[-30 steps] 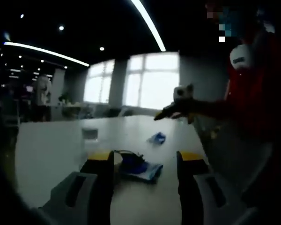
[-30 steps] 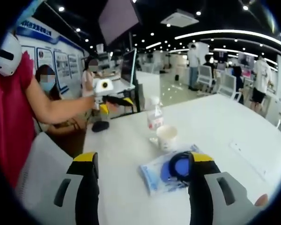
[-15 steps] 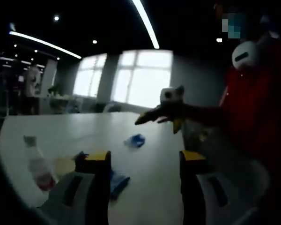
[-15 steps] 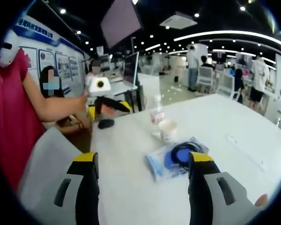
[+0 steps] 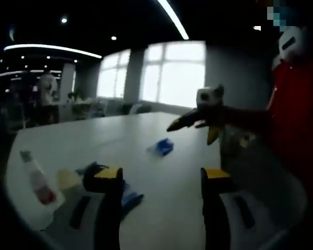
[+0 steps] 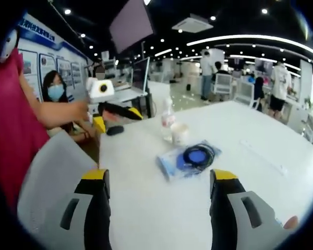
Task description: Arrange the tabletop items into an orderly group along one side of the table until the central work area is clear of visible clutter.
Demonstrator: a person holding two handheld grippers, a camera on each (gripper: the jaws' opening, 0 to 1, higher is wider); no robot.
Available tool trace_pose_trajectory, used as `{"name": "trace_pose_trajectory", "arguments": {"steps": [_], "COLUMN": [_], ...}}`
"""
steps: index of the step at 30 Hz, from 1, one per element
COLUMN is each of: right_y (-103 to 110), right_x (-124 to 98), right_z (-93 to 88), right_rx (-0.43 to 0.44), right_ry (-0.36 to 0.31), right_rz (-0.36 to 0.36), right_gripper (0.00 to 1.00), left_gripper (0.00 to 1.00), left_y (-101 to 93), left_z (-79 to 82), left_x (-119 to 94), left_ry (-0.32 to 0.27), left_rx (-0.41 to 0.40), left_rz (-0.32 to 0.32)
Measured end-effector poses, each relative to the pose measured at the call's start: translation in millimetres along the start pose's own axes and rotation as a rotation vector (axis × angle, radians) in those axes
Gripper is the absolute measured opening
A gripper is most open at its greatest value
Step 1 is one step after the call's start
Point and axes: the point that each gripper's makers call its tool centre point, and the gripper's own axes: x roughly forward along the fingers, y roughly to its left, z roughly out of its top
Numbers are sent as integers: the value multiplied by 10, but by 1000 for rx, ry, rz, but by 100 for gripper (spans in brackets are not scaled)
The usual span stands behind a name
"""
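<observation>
**Both grippers held spread above the white table, nothing between the jaws**

The right gripper view shows the white table [image 6: 240,172] in good light. A clear bag with a coiled black cable [image 6: 189,159] lies near its middle, a paper cup [image 6: 179,133] just beyond it and a plastic bottle [image 6: 168,121] beside the cup on the left. A dark mouse [image 6: 115,130] sits at the far left edge, under the left gripper [image 6: 126,111]. The right gripper [image 6: 159,179] has its jaws wide apart, holding nothing.

The dim left gripper view adds a small blue item [image 5: 161,147] lying alone mid-table. The left gripper's jaws are likewise apart and empty, the bag partly behind the left one, cup and bottle further left. The right gripper reaches in from the right.

Compared with half a second ago, the bag sits further from the right gripper's jaws; both views have shifted.
</observation>
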Motion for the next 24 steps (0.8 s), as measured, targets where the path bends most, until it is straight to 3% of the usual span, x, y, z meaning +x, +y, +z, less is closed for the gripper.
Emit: {"name": "trace_pose_trajectory", "arguments": {"steps": [6, 7, 9, 11, 12, 13, 15, 17, 24], "right_y": [-108, -132, -158, -199, -225, -241, -286, -334, -467], "right_x": [-38, -37, -29, -16, -8, -2, 7, 8, 20], "right_z": [-187, -224, -251, -288, -308, -319, -333, -317, -218], "right_rx": [8, -6, -7, -10, -9, -10, -12, -11, -43], "right_ry": [25, 38, 42, 45, 48, 50, 53, 46, 31], "right_rz": [-40, -47, -49, -52, -53, -53, -48, -43, -12], "right_gripper": [77, 77, 77, 77, 77, 77, 76, 76, 73], "left_gripper": [59, 60, 61, 62, 62, 62, 62, 61, 62], "left_y": [99, 69, 89, 74, 90, 85, 78, 47, 106], "left_z": [-128, -123, -143, -191, -275, -296, -304, -250, -318], "left_x": [71, 94, 112, 142, 136, 166, 190, 232, 324], "left_ry": [51, 46, 47, 73, 130, 146, 147, 101, 125], "left_rx": [-38, -34, -48, -47, -37, 1, -8, -34, -48], "left_rz": [154, 145, 191, 212, 251, 263, 288, 298, 405]}}
